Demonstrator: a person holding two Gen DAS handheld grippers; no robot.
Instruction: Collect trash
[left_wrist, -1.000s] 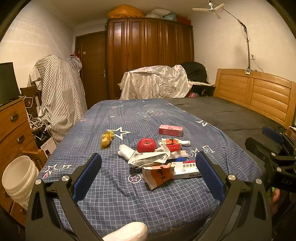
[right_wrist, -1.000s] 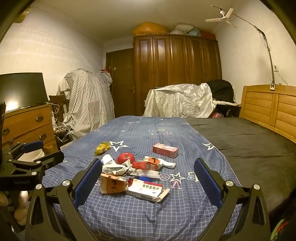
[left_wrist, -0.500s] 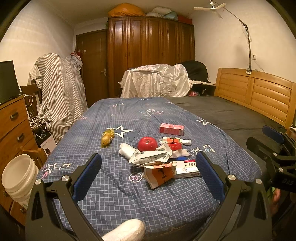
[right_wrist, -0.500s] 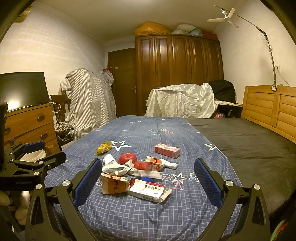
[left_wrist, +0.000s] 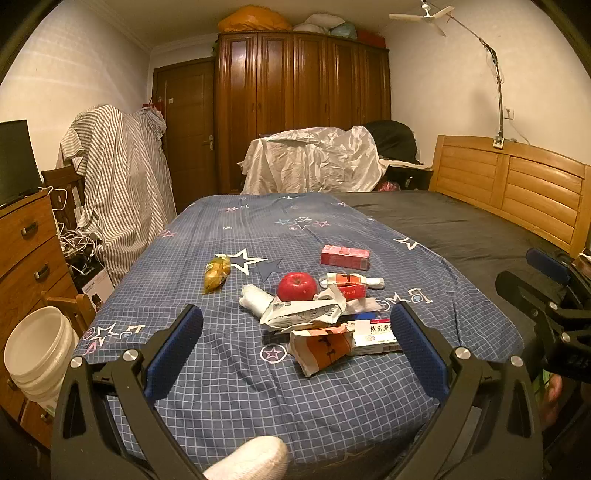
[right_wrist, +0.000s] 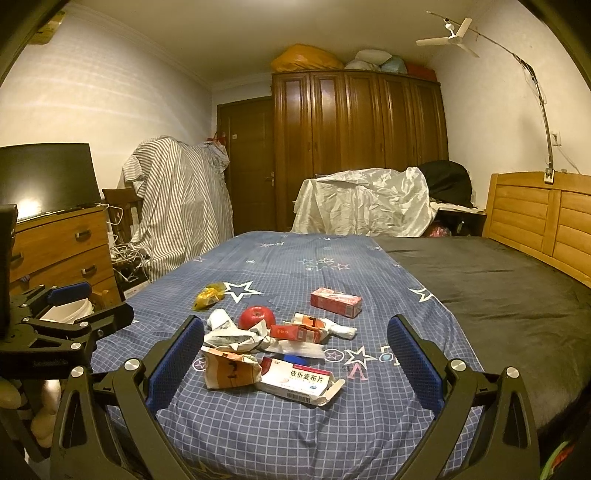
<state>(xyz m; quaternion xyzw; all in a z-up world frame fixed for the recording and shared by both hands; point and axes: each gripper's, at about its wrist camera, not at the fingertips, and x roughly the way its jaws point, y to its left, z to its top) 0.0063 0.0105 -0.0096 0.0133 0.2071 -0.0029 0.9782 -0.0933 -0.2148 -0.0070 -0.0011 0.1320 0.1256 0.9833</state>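
While both hover over the near edge of the bed (left_wrist: 221, 387), the left gripper (left_wrist: 295, 350) and right gripper (right_wrist: 295, 362) have their blue pads spread wide, holding nothing. Between the left gripper's pads, toward 1 o'clock, lies a torn orange carton (left_wrist: 321, 347), touching a white pill box (left_wrist: 376, 332) at its 3 o'clock. Just beyond the carton, at 12 o'clock, sits a crumpled white wrapper (left_wrist: 303, 314), with a tissue wad (left_wrist: 255, 299) at its 10 o'clock and a red apple (left_wrist: 297, 286) just behind it. A small red pack (left_wrist: 351, 288) lies right of the apple, and a red box (left_wrist: 345, 256) rests farther back at 1 o'clock. A yellow wrapper (left_wrist: 217, 273) lies apart from the pile at 11 o'clock. Off the bed, at the left gripper's 9 o'clock, stands a white bucket (left_wrist: 37, 350) beside a dresser (left_wrist: 26, 251). In the right wrist view the same pile lies between the pads, the pill box nearest.
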